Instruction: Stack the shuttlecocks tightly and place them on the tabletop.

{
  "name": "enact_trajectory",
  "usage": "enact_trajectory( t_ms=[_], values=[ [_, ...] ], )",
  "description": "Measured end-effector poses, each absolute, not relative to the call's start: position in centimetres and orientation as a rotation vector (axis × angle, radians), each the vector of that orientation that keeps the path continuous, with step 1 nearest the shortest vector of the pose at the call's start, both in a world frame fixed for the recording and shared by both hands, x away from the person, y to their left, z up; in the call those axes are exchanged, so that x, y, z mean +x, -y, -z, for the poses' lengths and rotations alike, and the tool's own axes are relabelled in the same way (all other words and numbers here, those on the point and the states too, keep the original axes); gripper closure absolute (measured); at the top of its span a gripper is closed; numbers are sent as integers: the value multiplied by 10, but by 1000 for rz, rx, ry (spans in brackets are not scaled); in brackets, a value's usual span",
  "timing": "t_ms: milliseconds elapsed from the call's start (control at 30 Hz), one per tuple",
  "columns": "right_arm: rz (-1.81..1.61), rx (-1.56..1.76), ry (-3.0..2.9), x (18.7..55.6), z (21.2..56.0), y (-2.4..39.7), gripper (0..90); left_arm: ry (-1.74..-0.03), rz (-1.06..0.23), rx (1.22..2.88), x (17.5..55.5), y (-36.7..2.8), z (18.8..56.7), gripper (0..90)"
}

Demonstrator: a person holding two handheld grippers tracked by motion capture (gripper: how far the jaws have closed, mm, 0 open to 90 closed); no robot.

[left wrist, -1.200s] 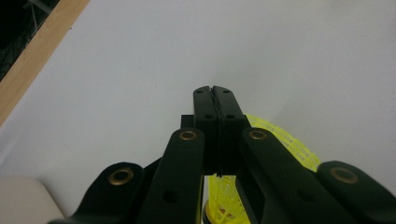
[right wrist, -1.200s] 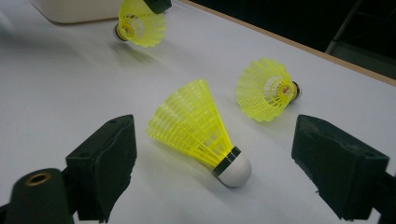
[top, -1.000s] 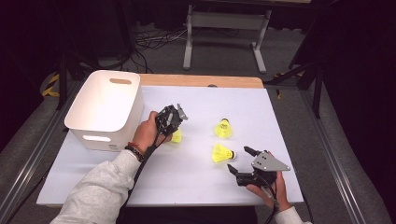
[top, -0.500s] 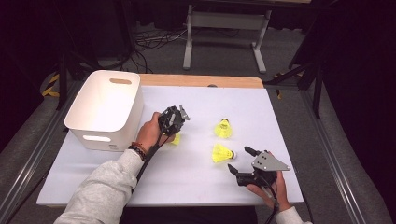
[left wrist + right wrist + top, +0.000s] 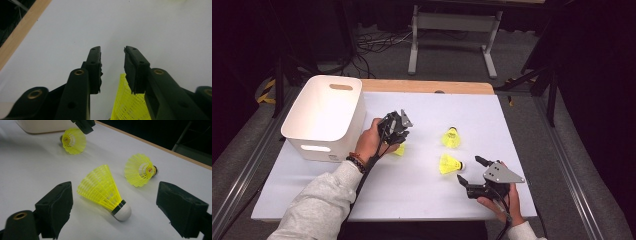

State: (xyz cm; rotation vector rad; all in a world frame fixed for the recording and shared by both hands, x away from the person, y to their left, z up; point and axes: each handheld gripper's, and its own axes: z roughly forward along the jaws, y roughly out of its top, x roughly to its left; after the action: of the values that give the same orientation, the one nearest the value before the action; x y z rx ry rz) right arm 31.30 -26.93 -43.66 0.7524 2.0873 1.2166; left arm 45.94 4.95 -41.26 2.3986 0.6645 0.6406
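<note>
- The shuttlecock (image 5: 400, 149) by the left gripper (image 5: 398, 131) looks very light; a judgement from its thin mesh skirt; it will likely roll or skid on the smooth white bench (image 5: 422, 190) at the least nudge
- The skirt looks soft and springy, so it will probably dent under a hard squeeze; the rounded cap end looks stiffer and seems the safer place to take hold, or else a light pinch across the skirt near the cap
- The left gripper's fingers (image 5: 94, 67) have just been parting and now stand moderately apart; the yellow skirt (image 5: 126, 105) lies low between them, close against the right-hand finger; whether that finger touches it cannot be told, and nothing is squeezed between the two
- This shuttlecock lies on its side on the bench, just beside the white bin (image 5: 324, 115), below the left gripper
- The right gripper (image 5: 469, 172) holds its fingers (image 5: 56, 207) spread wide and grasps nothing; a second shuttlecock (image 5: 102, 190) lies on its side between them, touching neither, white cap (image 5: 122, 212) toward the camera
- A third shuttlecock (image 5: 141, 170) lies farther back on the bench, well apart from both grippers
- All three look alike: bright yellow net skirt flaring to an open ring; pale rounded cap; a dark band where cap meets skirt on the nearest one
</note>
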Motion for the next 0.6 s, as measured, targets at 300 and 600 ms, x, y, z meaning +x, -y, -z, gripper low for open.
enact_trajectory(
  t_ms=[300, 600],
  values=[
    [-1210, 724, -2047, 310, 432, 271, 148, -565, -703, 2262, 436, -67, 395, 596],
    [-1199, 738, -2041, 310, 432, 271, 149, -533, -761, 2109, 407, -89, 387, 495]
  ],
)
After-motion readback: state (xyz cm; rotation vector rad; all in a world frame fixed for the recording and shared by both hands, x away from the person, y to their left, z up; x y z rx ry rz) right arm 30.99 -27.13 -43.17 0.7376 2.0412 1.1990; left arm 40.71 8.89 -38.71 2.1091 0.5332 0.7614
